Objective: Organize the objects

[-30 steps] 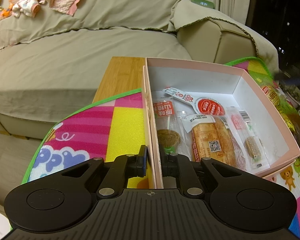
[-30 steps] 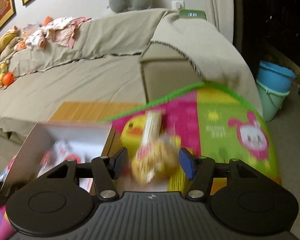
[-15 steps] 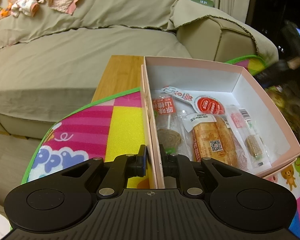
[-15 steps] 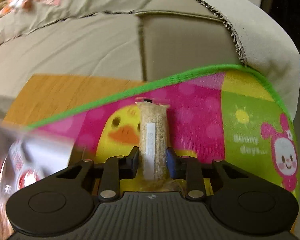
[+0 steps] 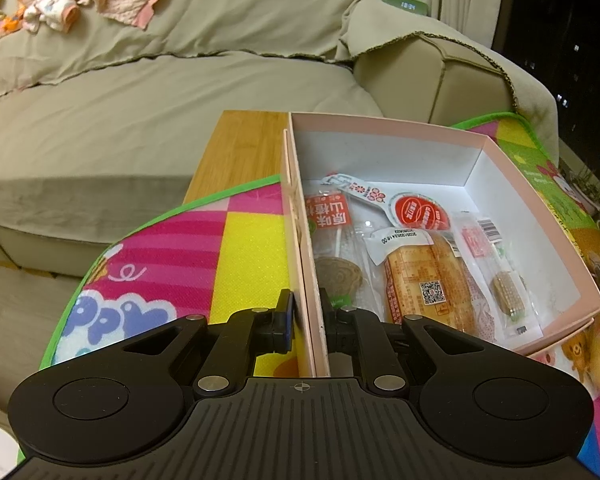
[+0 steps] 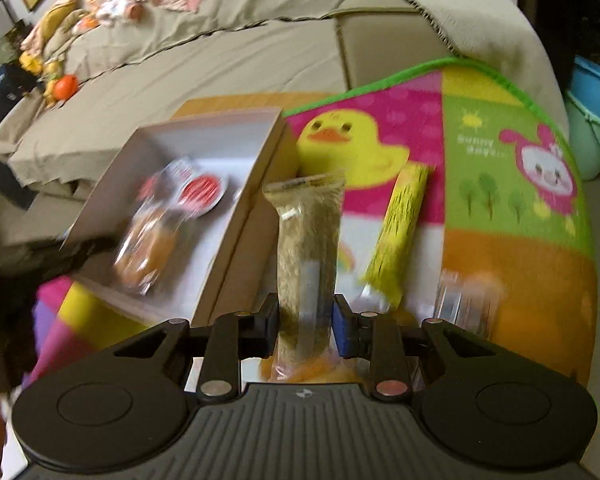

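The right gripper point(image 6: 305, 322) is holding 1 snack bar point(image 6: 306, 256), a clear packet of brownish grain, with its jaws closing narrowly on the packet's lower part, so the bar is standing up between them and leaning slightly toward the box point(image 6: 244, 216). The view is blurring, which suggests the hand is moving. Just right of the bar, a yellow packet point(image 6: 400, 236) is lying on the mat point(image 6: 520, 248), and a blurred clear item is sitting beyond it to the right; I cannot tell what that is.

The left gripper point(image 5: 305, 316) is pinching the box's left wall point(image 5: 300, 240), 1 jaw outside and 1 inside, jaws narrow on the cardboard, seemingly steadying the box on the counter point(image 5: 240, 148). Inside, near the gripper, a lollipop packet point(image 5: 336, 248) is lying against that wall, with a bread packet point(image 5: 424, 276) beside it, a slim packet point(image 5: 496, 272) to the right, and a red-lidded cup point(image 5: 418, 212) further back. The far half of the box floor is showing bare. Behind everything, the sofa point(image 5: 160, 112) is filling the background.

The step in hand looks like carrying the bar to the box. The next move is calling for swinging it left over the right wall, lowering it onto a free patch, probably the far part, and only then widening the jaws. The yellow packet seems to be waiting its turn.
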The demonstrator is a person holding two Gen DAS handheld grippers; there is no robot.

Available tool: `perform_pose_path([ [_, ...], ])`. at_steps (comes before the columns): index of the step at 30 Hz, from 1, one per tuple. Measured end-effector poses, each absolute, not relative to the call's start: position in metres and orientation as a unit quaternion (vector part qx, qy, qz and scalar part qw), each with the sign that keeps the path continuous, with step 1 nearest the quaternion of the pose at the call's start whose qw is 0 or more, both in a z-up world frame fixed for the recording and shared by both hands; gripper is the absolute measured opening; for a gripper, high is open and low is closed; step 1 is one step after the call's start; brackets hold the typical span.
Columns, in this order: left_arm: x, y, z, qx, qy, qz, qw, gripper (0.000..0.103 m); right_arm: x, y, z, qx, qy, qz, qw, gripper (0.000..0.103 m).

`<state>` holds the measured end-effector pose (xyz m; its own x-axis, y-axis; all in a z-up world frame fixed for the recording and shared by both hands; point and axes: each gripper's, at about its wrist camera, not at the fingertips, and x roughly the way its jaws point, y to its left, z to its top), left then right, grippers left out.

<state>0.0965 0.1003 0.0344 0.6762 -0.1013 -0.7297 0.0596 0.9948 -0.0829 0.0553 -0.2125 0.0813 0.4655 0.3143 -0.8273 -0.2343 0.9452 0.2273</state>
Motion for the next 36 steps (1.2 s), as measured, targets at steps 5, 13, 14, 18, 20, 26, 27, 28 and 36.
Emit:
perform_pose_path([
  [5, 0.097, 0.101, 0.034, -0.026, 0.400, -0.042, 0.915, 0.013, 0.024, -0.209, 0.087, -0.008, 0.449, 0.124, 0.885, 0.038],
  [13, 0.097, 0.101, 0.035, -0.027, 0.400, -0.042, 0.915, 0.013, 0.013, -0.249, 0.096, 0.027, 0.413, 0.065, 0.908, 0.053],
  [14, 0.097, 0.102, 0.035, -0.027, 0.400, -0.042, 0.915, 0.013, 0.012, -0.253, 0.092, 0.034, 0.418, 0.058, 0.906, 0.056],
  [18, 0.097, 0.102, 0.034, -0.027, 0.400, -0.042, 0.915, 0.013, 0.004, -0.252, 0.077, 0.046, 0.437, 0.071, 0.896, 0.079],
  [20, 0.097, 0.101, 0.034, -0.027, 0.400, -0.042, 0.915, 0.013, -0.004, -0.239, 0.070, 0.034, 0.441, 0.090, 0.892, 0.087],
  [26, 0.097, 0.101, 0.034, -0.027, 0.400, -0.042, 0.915, 0.013, -0.019, -0.199, 0.048, -0.044, 0.454, 0.124, 0.881, 0.097],
  [27, 0.097, 0.101, 0.034, -0.027, 0.400, -0.042, 0.915, 0.013, -0.022, -0.193, 0.046, -0.064, 0.451, 0.125, 0.881, 0.097],
  [28, 0.097, 0.101, 0.034, -0.027, 0.400, -0.042, 0.915, 0.013, -0.026, -0.187, 0.044, -0.086, 0.449, 0.129, 0.880, 0.096],
  [36, 0.097, 0.101, 0.034, -0.027, 0.400, -0.042, 0.915, 0.013, -0.044, -0.169, 0.061, -0.127, 0.422, 0.175, 0.881, 0.065],
])
